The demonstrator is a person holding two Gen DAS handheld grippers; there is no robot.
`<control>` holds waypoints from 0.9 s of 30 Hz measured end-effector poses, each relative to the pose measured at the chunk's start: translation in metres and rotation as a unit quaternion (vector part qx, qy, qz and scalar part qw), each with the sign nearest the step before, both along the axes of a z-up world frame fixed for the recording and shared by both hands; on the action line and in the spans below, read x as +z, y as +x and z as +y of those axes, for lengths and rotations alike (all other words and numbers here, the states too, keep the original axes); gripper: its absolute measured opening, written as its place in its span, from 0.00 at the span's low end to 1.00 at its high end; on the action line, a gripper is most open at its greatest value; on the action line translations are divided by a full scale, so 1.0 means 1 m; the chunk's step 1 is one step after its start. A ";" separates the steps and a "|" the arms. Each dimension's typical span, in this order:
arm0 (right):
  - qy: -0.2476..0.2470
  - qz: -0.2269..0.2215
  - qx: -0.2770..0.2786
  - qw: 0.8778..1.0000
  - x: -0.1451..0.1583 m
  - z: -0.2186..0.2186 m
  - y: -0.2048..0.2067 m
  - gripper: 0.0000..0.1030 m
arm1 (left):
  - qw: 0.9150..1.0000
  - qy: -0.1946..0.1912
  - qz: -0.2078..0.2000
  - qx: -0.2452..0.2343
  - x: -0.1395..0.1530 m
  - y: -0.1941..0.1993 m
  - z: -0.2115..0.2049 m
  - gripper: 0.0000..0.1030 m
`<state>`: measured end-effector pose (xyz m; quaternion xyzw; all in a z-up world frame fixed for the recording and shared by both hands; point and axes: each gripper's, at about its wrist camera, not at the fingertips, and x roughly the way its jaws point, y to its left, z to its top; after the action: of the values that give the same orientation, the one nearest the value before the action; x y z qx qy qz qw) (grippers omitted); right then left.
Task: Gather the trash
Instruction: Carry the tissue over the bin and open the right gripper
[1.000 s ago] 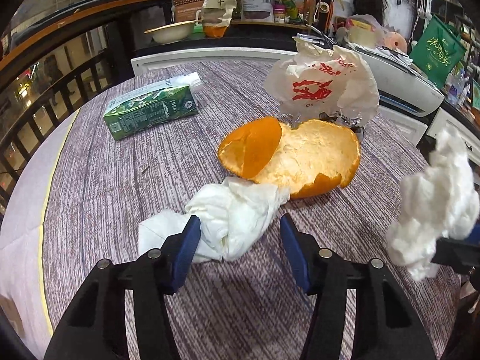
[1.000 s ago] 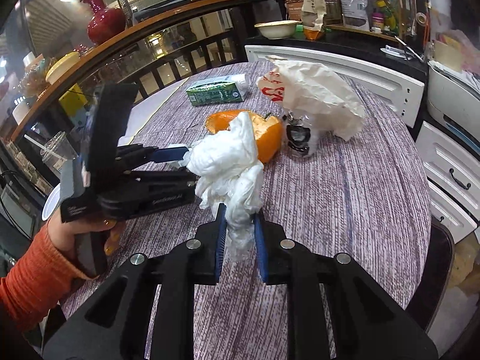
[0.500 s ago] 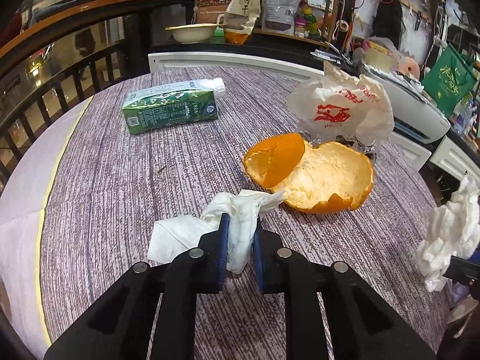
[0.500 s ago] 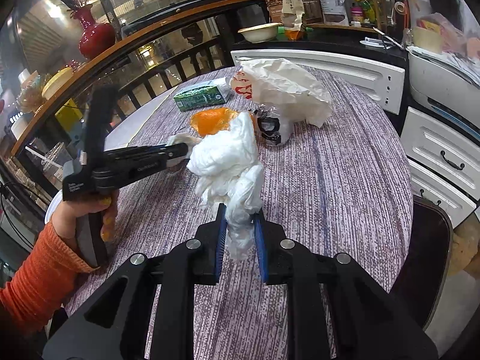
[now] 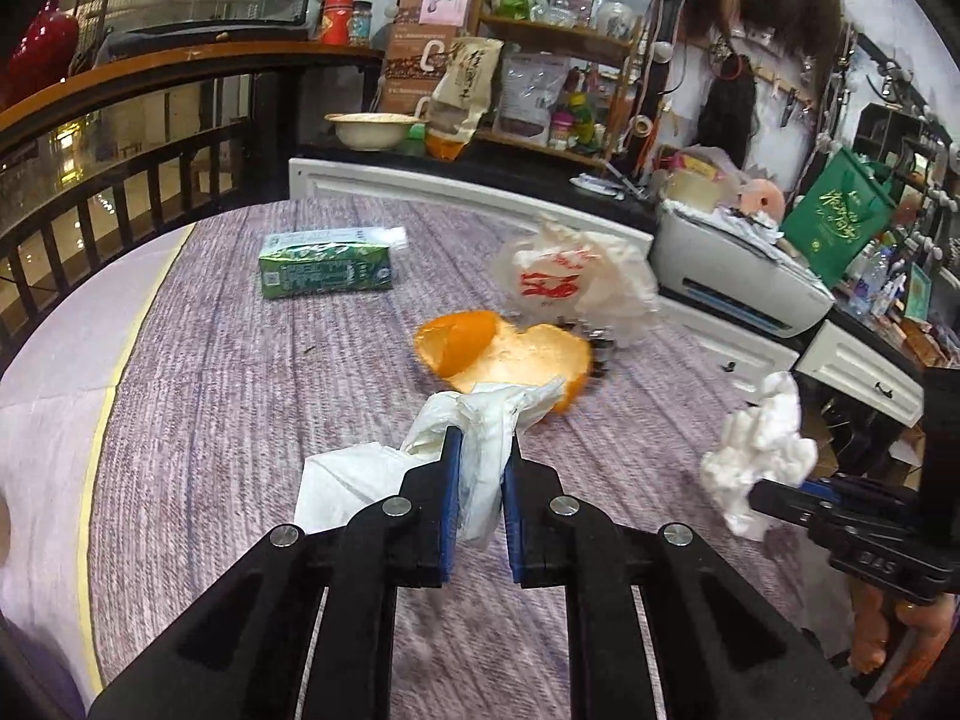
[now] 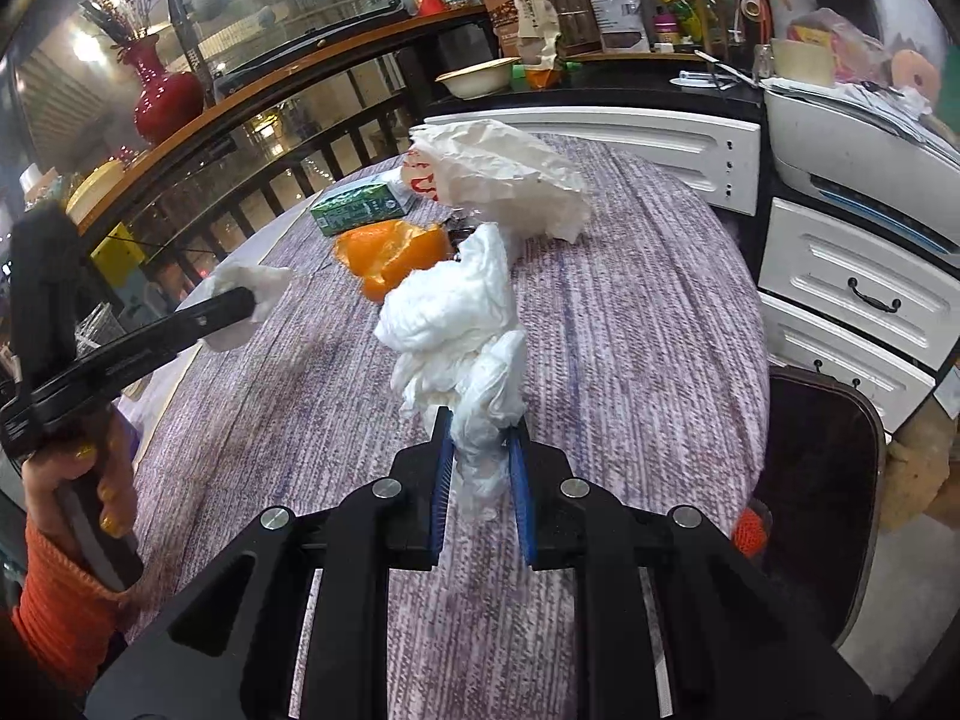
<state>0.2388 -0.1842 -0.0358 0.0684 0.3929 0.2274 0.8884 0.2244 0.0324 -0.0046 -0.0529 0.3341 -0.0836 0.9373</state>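
Left wrist view shows your two grippers, left (image 5: 482, 468) and right (image 6: 478, 444), each clamped on one tissue (image 5: 480, 450) (image 6: 456, 324), with one peel (image 5: 504, 354), one carton (image 5: 324, 267) and one bag (image 5: 570, 276) mid-table (image 5: 240, 390).

Orange peel (image 5: 504, 354) and plastic bag (image 5: 570, 276) ahead

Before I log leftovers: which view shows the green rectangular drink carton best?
The left wrist view: the green rectangular drink carton lies whole and unobstructed. The right wrist view shows it smaller, partly behind the orange peel.
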 end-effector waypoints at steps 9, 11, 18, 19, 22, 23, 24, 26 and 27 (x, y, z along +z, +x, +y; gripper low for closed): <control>0.003 0.001 -0.064 0.998 -0.005 -0.052 -0.009 0.18 | 0.997 -0.037 -0.018 -0.066 0.011 -0.016 -0.053 0.13; 0.002 0.003 -0.083 0.997 -0.008 -0.067 -0.010 0.18 | 0.996 -0.042 -0.021 -0.081 0.012 -0.018 -0.066 0.13; -0.001 0.021 -0.160 0.987 -0.024 -0.126 -0.011 0.18 | 0.990 -0.058 -0.020 -0.128 0.012 -0.016 -0.114 0.13; -0.004 0.025 -0.168 0.986 -0.027 -0.132 -0.010 0.18 | 0.989 -0.058 -0.019 -0.135 0.012 -0.015 -0.121 0.13; -0.010 0.040 -0.195 0.980 -0.041 -0.152 -0.005 0.18 | 0.987 -0.061 -0.018 -0.151 0.012 -0.014 -0.137 0.13; -0.009 0.046 -0.200 0.979 -0.047 -0.157 -0.003 0.18 | 0.986 -0.063 -0.017 -0.155 0.012 -0.013 -0.142 0.13; -0.010 0.052 -0.207 0.977 -0.053 -0.162 0.000 0.18 | 0.985 -0.064 -0.016 -0.161 0.012 -0.013 -0.148 0.13; -0.018 0.062 -0.217 0.974 -0.064 -0.169 0.004 0.18 | 0.983 -0.063 -0.016 -0.170 0.012 -0.011 -0.160 0.13; -0.020 0.071 -0.223 0.972 -0.073 -0.173 0.008 0.18 | 0.982 -0.063 -0.016 -0.176 0.012 -0.010 -0.166 0.13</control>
<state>0.2469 -0.3575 -0.1086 0.1526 0.4341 0.0107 0.8878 0.2140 -0.1337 0.0076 -0.0515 0.3173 -0.2688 0.9080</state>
